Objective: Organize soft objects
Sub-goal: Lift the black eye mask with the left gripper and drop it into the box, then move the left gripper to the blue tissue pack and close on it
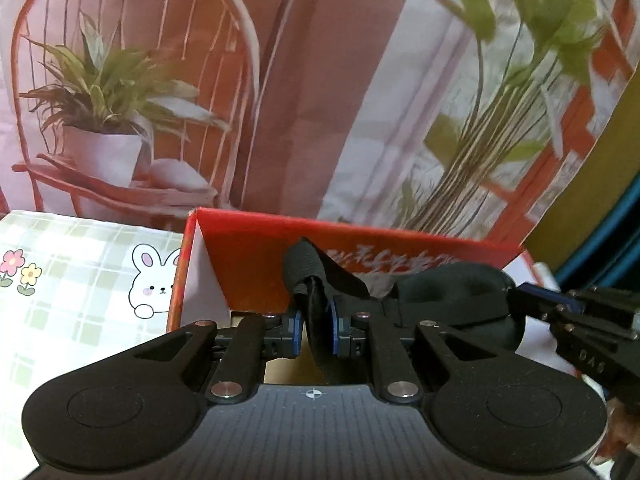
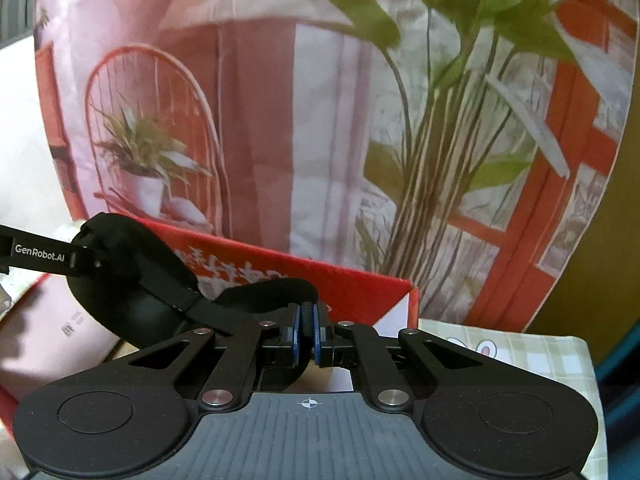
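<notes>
A black soft eye mask [image 1: 452, 300] with a strap hangs between my two grippers above an open red box [image 1: 256, 260]. My left gripper [image 1: 314, 328] is shut on one end of the mask and its strap. My right gripper [image 2: 307, 336] is shut on the mask's other edge; the mask body [image 2: 132, 280] shows at the left of the right wrist view. The right gripper [image 1: 536, 300] reaches in from the right in the left wrist view, and the left gripper [image 2: 86, 254] from the left in the right wrist view. The red box [image 2: 360, 284] lies just behind both.
A check-patterned cloth with a bunny [image 1: 80, 280] lies left of the box and also shows in the right wrist view [image 2: 500, 352]. A pink item [image 2: 56, 328] lies inside the box. A printed backdrop of a chair and plants [image 1: 320, 100] stands close behind.
</notes>
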`<state>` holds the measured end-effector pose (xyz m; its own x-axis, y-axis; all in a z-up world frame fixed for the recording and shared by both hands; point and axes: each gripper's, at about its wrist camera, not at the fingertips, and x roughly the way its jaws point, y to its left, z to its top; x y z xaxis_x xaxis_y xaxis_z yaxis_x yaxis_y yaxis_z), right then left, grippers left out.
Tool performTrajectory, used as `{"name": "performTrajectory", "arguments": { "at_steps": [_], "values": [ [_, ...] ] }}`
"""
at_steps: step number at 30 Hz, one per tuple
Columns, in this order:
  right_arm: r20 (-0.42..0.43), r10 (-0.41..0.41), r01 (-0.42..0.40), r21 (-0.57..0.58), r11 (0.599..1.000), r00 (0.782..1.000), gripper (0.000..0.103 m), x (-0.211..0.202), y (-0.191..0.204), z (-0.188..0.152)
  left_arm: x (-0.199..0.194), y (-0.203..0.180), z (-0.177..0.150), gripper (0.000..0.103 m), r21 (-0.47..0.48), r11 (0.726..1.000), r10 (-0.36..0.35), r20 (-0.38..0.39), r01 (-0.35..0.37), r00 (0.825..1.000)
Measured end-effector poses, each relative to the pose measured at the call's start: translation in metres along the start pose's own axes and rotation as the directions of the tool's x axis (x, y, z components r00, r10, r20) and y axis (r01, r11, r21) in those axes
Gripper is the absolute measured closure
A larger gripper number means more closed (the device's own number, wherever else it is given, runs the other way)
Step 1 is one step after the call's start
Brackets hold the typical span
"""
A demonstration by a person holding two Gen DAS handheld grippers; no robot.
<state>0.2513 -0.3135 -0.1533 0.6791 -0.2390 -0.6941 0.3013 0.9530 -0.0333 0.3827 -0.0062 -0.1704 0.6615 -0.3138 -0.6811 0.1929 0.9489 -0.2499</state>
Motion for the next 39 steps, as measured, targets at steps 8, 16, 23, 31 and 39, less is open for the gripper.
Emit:
{"name": "performTrajectory", "arguments": {
  "at_steps": [8,16,23,31,39],
  "values": [
    [-0.028,-0.010,0.009,-0.022,1.000,1.000,0.081,0.005,0.004,0.001,-0.011,-0.001,-0.001,0.036,0.022,1.000,0.015,0.011,-0.015,1.000],
    [0.080,0.017,-0.022,0.069,0.997,0.997,0.019,-0.044,0.001,0.001,-0.070,-0.020,-0.013,0.003,0.133,0.990,0.025,0.100,-0.038,0.995],
    [0.195,0.035,-0.057,0.107,0.993,0.980,0.000,-0.105,0.007,-0.021,-0.123,-0.031,-0.047,0.000,0.177,0.980,0.060,0.151,-0.086,0.987],
    [0.245,0.018,-0.056,0.150,0.987,0.969,0.000,-0.153,0.024,-0.083,-0.165,-0.026,-0.110,0.000,0.174,0.978,0.087,0.163,-0.115,0.983],
    [0.179,0.083,-0.117,0.193,0.974,0.980,0.000,-0.169,0.046,-0.153,-0.184,-0.010,-0.167,0.000,0.062,0.996,0.052,0.139,-0.061,0.989]
  ]
}}
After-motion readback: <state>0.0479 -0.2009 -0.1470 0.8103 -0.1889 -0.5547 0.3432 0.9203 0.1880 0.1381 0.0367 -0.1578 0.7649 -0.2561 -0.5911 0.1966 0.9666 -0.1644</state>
